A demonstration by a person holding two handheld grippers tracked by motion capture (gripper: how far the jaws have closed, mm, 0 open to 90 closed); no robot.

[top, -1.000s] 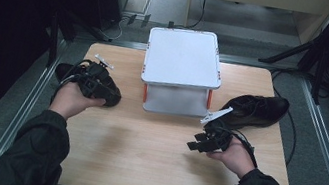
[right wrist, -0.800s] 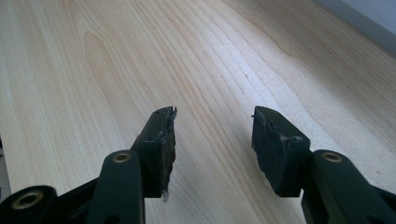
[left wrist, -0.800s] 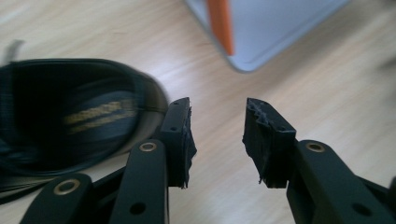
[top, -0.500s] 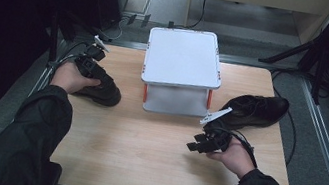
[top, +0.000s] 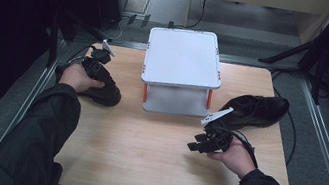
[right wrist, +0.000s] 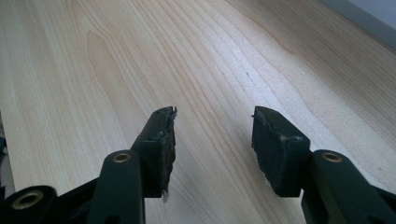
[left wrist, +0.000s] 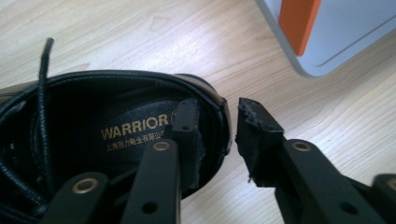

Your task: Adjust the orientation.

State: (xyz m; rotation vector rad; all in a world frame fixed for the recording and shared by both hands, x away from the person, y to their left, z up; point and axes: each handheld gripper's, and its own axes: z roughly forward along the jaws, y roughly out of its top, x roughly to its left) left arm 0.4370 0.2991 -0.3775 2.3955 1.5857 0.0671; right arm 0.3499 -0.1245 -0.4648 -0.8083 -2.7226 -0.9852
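A person sits at a light wooden table point(top: 142, 154) and holds a tool in each hand.

The left tool point(left wrist: 217, 128) is at the left side of the table, right at a black lace-up shoe point(top: 102, 89). In the left gripper view one jaw is inside the shoe's opening and the other jaw is outside, so the back edge of the shoe sits between them. The jaws are a little apart. The inner jaw looks like it touches the edge, but it is hard to tell if the shoe is really pinched. Gold letters inside the shoe say WARRIOR, and black laces point(left wrist: 42, 116) lie at the left of that view. In the high view the left hand point(top: 76, 78) covers the back part of the shoe.

A white stand point(top: 183, 57) with a flat top and orange legs point(top: 145, 93) is in the middle of the far side of the table. A second black shoe point(top: 256, 110) lies on the table to the right of the stand.

The right tool point(top: 194, 145) is near the front of the table, in the right hand point(top: 235, 157), in front of the second shoe and apart from it. In the right gripper view its jaws are wide apart, with bare wood between them.
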